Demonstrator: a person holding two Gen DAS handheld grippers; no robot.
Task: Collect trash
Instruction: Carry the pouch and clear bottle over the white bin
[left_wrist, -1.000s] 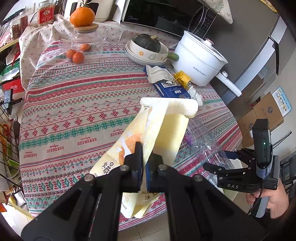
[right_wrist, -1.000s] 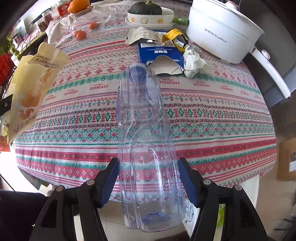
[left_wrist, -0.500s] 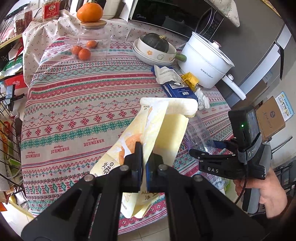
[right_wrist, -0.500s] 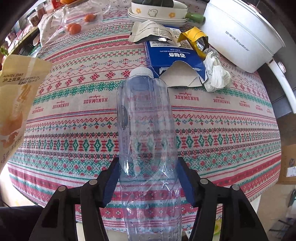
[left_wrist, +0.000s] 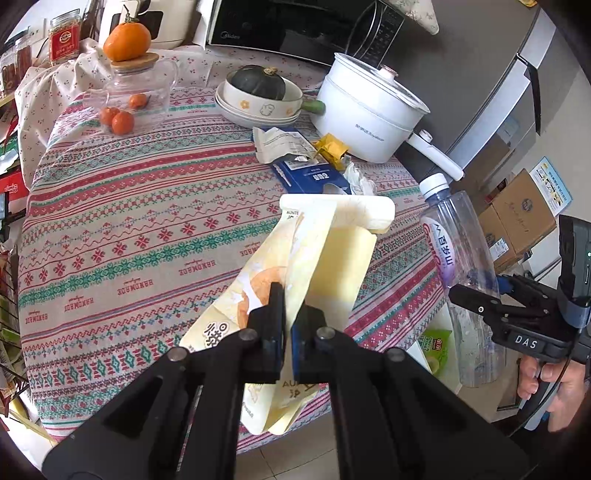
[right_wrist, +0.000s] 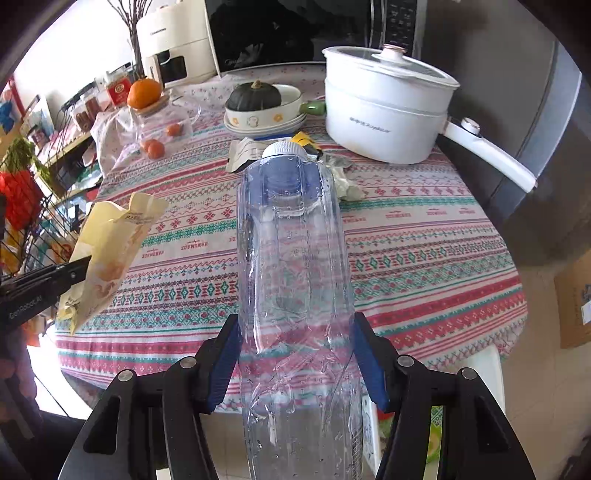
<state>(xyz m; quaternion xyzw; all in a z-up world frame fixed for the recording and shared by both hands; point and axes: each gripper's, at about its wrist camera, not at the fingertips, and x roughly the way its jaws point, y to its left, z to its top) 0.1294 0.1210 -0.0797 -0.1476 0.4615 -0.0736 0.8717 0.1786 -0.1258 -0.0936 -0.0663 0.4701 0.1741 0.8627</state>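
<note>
1. My left gripper (left_wrist: 287, 325) is pinched tight on a pale yellow snack bag (left_wrist: 295, 266), held up over the near edge of the round table (left_wrist: 110, 229); bag's top is folded over, bottom hangs below the fingers.
2. My right gripper (right_wrist: 295, 354) clamps a clear plastic bottle (right_wrist: 291, 266) between its blue pads (right_wrist: 223, 363), w/ the white cap pointing away from me toward the table's far side. Bottle looks empty (just droplets inside) and is dented.
3. From the left cam, the bottle (left_wrist: 461, 266) sits to the right of the bag, off the table edge, apart from it; my right hand (left_wrist: 550, 376) grips the handle.
4. More trash on the cloth, far side: a torn blue carton (left_wrist: 314, 177), a grey-white wrapper (left_wrist: 280, 142) touching it, a yellow wrapper (left_wrist: 332, 149), and a crumpled tissue (left_wrist: 356, 177), all bunched beside a white electric pot (left_wrist: 369, 110).
5. Also there: stacked bowls w/ a dark squash (left_wrist: 260, 83), glass jar w/ an orange on its lid (left_wrist: 127, 37).
</note>
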